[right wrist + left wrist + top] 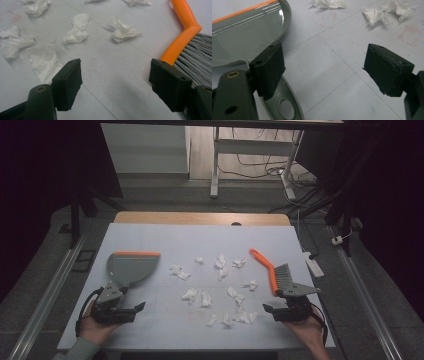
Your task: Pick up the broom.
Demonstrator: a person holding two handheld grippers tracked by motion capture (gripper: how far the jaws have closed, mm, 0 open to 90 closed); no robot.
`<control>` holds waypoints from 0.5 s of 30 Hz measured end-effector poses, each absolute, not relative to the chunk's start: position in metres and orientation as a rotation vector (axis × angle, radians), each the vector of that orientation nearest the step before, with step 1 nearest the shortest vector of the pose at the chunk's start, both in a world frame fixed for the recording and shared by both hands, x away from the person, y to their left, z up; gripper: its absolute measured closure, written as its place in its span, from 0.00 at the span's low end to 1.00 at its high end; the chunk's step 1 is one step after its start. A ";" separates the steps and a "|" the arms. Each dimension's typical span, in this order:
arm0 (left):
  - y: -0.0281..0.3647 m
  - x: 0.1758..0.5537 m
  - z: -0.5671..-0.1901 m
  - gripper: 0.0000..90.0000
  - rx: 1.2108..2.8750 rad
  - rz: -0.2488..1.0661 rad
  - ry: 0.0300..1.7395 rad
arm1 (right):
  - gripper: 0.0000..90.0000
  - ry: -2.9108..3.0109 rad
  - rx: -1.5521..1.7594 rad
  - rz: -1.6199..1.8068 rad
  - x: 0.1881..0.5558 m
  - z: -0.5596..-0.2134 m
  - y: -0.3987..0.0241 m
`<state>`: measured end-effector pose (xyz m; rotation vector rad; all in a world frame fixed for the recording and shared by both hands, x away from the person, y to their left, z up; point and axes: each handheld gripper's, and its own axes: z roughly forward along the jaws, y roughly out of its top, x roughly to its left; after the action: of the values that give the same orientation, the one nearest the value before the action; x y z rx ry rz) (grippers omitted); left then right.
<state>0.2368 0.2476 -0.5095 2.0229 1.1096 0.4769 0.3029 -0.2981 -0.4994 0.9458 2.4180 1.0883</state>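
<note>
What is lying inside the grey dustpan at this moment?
Nothing lies inside the dustpan: its grey tray looks bare up to the orange lip. The left gripper, open, has one jaw in front of the handle, so part of the handle is covered.

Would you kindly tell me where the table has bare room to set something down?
The far strip beyond the dustpan and brush is bare, as is the near edge between both hands. The middle is crowded with crumpled tissues.

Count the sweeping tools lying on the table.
2: a grey dustpan with an orange lip on the left half of the table, and an orange-handled brush on the right half. None seems hidden.
</note>
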 end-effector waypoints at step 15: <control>0.245 0.237 -0.509 0.20 2.027 0.474 1.096 | 0.30 2.413 0.948 1.062 0.303 -0.499 -0.297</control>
<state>0.2375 0.2447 -0.5087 2.0265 1.0960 0.4743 0.3025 -0.2968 -0.4985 0.9484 2.4131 1.0615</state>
